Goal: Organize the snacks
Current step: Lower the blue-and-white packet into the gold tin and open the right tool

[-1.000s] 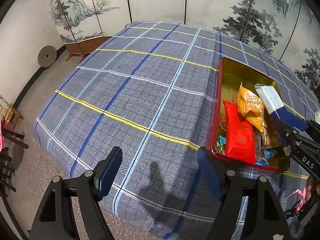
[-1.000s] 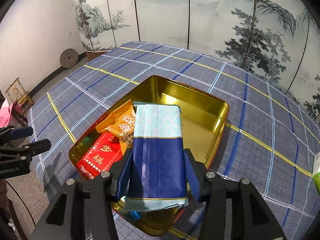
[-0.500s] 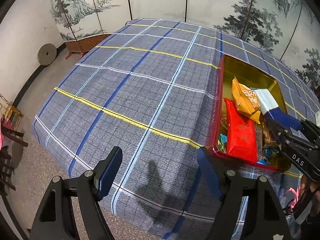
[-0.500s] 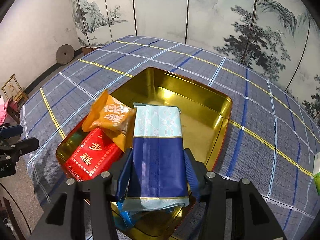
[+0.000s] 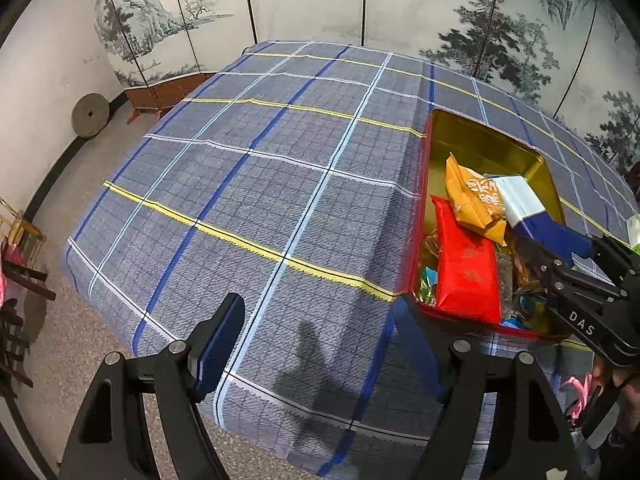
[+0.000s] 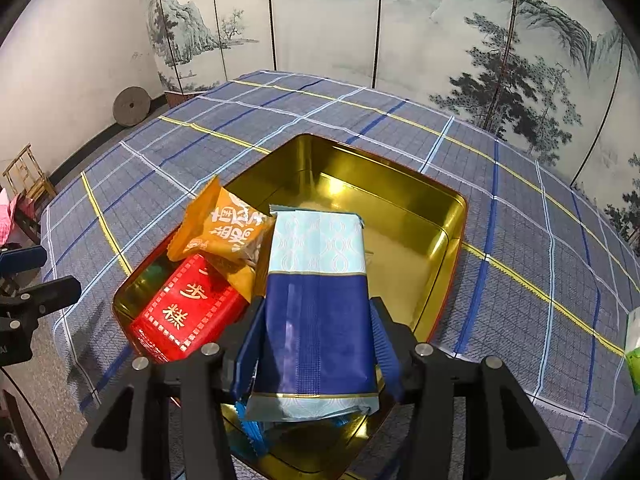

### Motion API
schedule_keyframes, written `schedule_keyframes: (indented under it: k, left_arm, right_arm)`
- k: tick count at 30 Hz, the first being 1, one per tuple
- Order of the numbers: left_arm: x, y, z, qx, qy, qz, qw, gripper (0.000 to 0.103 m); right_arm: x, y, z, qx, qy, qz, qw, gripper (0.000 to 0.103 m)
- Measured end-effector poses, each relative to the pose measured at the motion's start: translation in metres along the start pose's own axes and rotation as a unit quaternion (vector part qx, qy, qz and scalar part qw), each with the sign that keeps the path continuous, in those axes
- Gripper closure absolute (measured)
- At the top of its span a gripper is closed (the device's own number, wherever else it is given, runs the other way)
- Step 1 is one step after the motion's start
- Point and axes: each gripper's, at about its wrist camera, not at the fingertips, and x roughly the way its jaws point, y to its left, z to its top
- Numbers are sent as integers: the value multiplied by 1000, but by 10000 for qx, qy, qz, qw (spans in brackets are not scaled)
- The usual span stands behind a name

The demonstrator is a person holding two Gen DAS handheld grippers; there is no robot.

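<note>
Blue-white snack pack (image 6: 318, 300) tilted over gold tin (image 6: 400, 200), beside orange pack (image 6: 224, 232)

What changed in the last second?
The right gripper lowered the blue packet toward the gold tin; its jaws are opening with the packet between them. The orange packet tipped up. The left gripper stayed open over the cloth; the red packet kept still.

The tin (image 6: 400, 200) was glossy gold metal (mirror-bright inside); the tablecloth (image 5: 256, 184) looked matt woven cloth, the snack packets (image 6: 316, 304) smooth foil.
</note>
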Motion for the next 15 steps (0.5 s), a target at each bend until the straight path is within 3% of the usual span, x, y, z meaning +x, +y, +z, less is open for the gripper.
schedule_keyframes:
  k: [8, 15]
  left_arm:
    - [-2, -7, -1, 48, 12, -4, 10000, 29]
    - [-5, -14, -1, 113, -18, 6, 9999, 29]
  right_arm:
    - [-7, 2, -1, 4, -97, 36, 9999, 45]
    - [-21, 4, -2, -60, -341, 67, 9994, 25]
